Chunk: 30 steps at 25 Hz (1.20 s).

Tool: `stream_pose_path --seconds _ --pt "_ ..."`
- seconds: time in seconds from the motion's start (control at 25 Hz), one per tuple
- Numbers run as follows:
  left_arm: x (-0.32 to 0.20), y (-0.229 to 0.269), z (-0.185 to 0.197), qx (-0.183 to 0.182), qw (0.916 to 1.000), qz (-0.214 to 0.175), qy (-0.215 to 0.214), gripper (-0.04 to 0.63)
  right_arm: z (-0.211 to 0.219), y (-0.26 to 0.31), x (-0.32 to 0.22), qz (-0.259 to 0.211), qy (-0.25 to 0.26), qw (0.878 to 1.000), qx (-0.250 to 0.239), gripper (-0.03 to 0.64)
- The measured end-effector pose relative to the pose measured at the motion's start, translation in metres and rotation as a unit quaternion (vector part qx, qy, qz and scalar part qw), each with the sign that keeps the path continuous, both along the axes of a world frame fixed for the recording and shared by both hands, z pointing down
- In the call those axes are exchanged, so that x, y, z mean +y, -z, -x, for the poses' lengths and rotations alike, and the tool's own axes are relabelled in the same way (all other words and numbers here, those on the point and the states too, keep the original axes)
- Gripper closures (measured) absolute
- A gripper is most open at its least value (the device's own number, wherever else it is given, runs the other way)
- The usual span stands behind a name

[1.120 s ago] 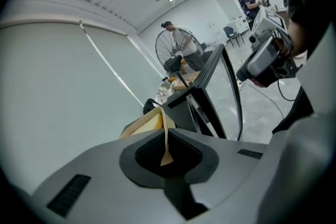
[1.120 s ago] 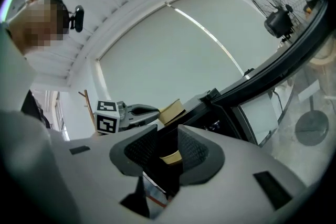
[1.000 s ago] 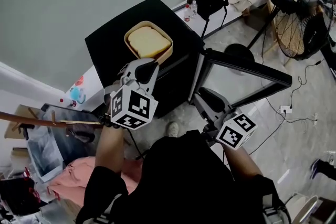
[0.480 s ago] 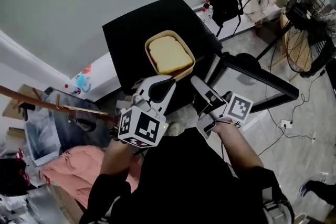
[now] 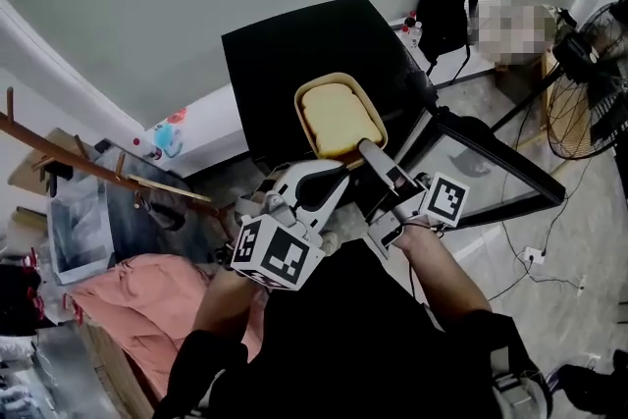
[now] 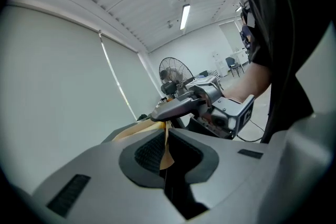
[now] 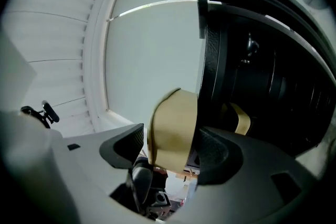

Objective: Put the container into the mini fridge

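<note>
Your left gripper (image 5: 339,177) is clamped on the thin near rim of the tan container (image 5: 339,116), holding it flat, pale top up, at the front top edge of the black mini fridge (image 5: 294,54), beside its open door (image 5: 491,162). Its longer side seems to run away from you. Your right gripper (image 7: 169,150) has just been opening, and the container stands between its wide jaws.

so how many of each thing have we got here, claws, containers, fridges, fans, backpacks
claws: 2 (left claw, right claw)
container: 1
mini fridge: 1
fan: 1
backpack: 1
total: 6
</note>
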<state>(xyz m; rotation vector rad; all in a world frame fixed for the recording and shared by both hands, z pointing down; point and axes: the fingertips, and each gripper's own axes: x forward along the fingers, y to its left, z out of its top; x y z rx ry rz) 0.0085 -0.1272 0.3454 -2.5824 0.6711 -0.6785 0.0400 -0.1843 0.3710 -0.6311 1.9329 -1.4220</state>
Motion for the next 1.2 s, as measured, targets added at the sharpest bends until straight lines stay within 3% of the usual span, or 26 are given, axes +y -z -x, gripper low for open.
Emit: stream_pose_path --seconds 0.12,0.2,0.4,0.64,0.96,1.08,1.2 --pt "0.009 -0.001 0.000 0.009 0.9999 0.004 0.002 0.560 0.000 -0.001 0.003 0.001 0.001 1.000 0.004 0.316" --pt "0.013 -0.001 0.000 0.017 0.9999 0.001 0.004 0.560 -0.001 -0.002 0.006 0.003 0.007 1.000 0.000 0.373" --pt "0.024 0.001 -0.004 0.048 0.9988 -0.005 0.004 0.556 -0.007 0.000 0.017 -0.005 0.017 0.999 -0.028 0.391" --pt "0.045 0.019 -0.015 0.160 0.9864 0.020 -0.032 0.488 -0.030 -0.001 0.036 -0.017 0.004 1.000 -0.026 0.393" --pt "0.076 0.002 -0.033 0.170 0.9829 0.031 -0.063 0.479 -0.065 -0.009 0.068 -0.025 -0.004 0.999 -0.034 0.393" --pt "0.083 -0.014 -0.034 0.176 0.9811 0.056 -0.059 0.479 -0.078 -0.018 0.080 -0.021 -0.013 0.999 -0.031 0.393" --pt "0.083 -0.027 -0.033 0.207 0.9726 0.099 -0.040 0.479 -0.089 -0.031 0.087 -0.014 -0.021 1.000 -0.018 0.393"
